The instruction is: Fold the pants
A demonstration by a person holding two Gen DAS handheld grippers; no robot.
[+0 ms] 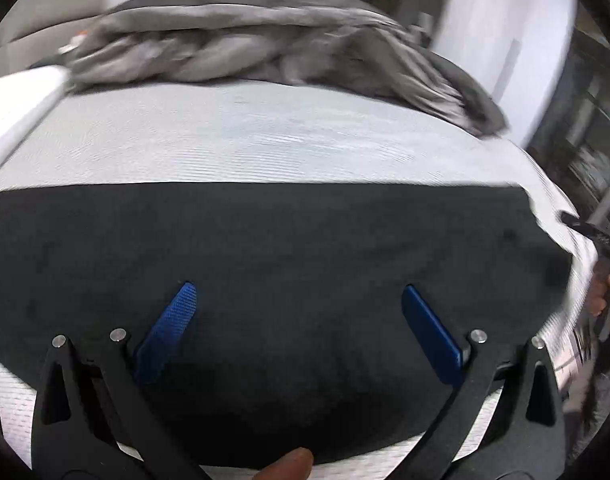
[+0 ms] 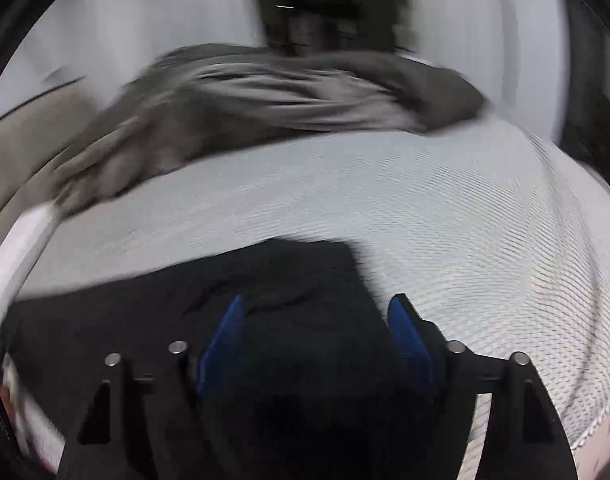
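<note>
While both views are smeared by motion blur, the layout reads clearly enough: the black pants (image 1: pixel 265 264) lie flat across the near part of a bed, on a pale ribbed mattress cover (image 1: pixel 241 144). Seen from the left wrist, their far edge runs as one straight line from side to side, and their right end stops close to the right edge of the bed. The left tongs (image 1: pixel 299 296) hang over the cloth with their blue pads spread wide, nothing between them.

From the right wrist, the pants (image 2: pixel 289 280) end in a squared corner just ahead of the right tongs (image 2: pixel 315 308), whose pads also stand apart and hold nothing; the left pad sits over black cloth, the right pad near the cloth's right edge. Small wrinkles show near that corner.

Beyond the far edge of the pants lies a broad bare band of mattress cover (image 2: pixel 445 216). A rumpled gray blanket (image 1: pixel 265 44) is heaped along the far side of the bed, well apart from the pants.
</note>
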